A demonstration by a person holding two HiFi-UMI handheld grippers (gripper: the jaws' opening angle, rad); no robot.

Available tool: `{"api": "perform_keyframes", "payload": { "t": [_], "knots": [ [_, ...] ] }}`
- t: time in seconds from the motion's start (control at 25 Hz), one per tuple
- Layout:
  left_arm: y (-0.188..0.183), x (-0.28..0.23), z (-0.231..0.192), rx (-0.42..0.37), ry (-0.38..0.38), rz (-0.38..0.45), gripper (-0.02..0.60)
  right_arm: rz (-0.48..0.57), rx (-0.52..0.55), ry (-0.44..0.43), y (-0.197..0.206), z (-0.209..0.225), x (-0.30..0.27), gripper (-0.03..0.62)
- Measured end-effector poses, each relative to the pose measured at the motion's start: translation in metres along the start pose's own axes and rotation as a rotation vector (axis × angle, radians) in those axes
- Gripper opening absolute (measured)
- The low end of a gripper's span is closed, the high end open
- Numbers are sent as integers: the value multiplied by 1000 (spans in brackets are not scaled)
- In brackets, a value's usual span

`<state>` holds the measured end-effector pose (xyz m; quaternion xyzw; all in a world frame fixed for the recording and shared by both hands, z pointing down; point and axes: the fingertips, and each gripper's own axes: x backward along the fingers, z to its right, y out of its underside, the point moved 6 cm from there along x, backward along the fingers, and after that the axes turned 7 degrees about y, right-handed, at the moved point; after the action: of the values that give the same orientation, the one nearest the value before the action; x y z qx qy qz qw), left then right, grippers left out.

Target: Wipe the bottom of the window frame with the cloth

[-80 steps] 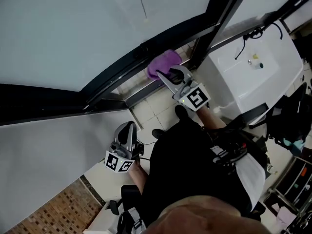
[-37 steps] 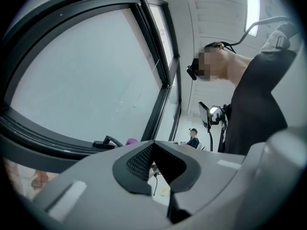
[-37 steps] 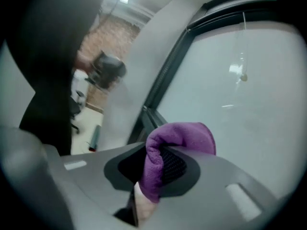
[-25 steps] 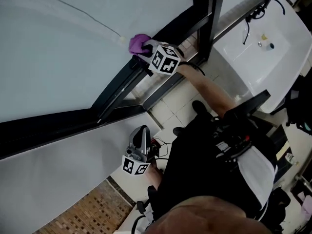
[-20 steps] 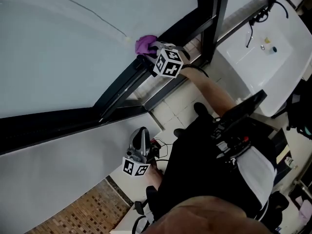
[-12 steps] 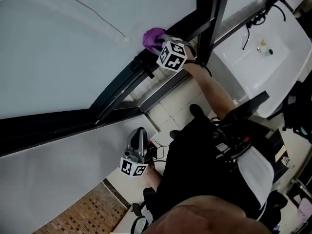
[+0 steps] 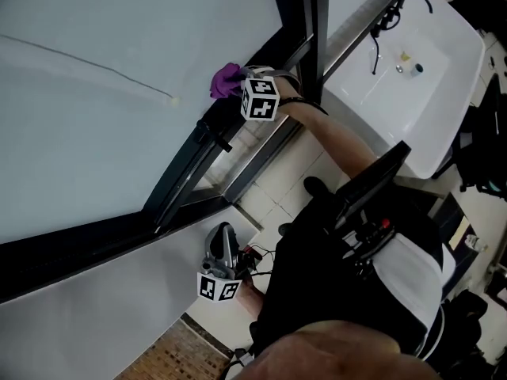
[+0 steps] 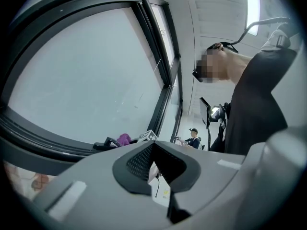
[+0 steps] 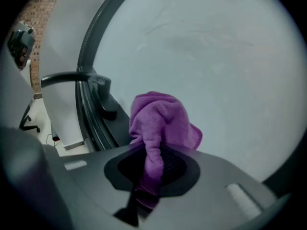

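Purple cloth (image 9: 160,123) is pinched between the closed jaws of the right gripper (image 9: 148,176), with a bunched fold left standing out past the tips. The fold is held at the lower edge of the glass pane (image 9: 216,56), where the dark window frame (image 9: 88,114) begins. It seems to be touching the rail, though the contact itself cannot be made out. A dark handle (image 9: 98,92) is seen on the frame just to the left of the cloth, and beyond it the rail runs on unobstructed.

From the head view, the cloth (image 7: 226,79) and the right gripper (image 7: 238,76) are found just beside a dark upright post (image 7: 305,22). A white sink (image 7: 428,93) is set well apart to the right, and pale floor tiles (image 7: 277,176) lie below the frame.

The left gripper (image 7: 224,232) is held low beside the person's body, over a pale sill (image 7: 95,307). Its jaws are closed to a thin slit, with nothing gripped between them.
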<state>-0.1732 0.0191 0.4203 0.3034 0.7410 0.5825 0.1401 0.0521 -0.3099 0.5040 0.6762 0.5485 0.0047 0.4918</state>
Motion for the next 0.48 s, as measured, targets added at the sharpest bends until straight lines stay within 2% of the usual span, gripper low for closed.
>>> {"api": "perform_keyframes", "payload": {
  "t": [0.16,0.24,0.36,0.48],
  "knots": [
    [0,2,-4,4,-16,5,0,-130,-50,128,67,72,6,60],
    [1,1,-6,8,-18,9,0,-194,-50,166,92,102,8,60],
    [0,-1,-5,3,-12,15,0,-277,-8,222,108,125,10,60],
    [-1,0,-5,-3,-9,22,0,-440,73,353,119,134,5,60]
  ]
}}
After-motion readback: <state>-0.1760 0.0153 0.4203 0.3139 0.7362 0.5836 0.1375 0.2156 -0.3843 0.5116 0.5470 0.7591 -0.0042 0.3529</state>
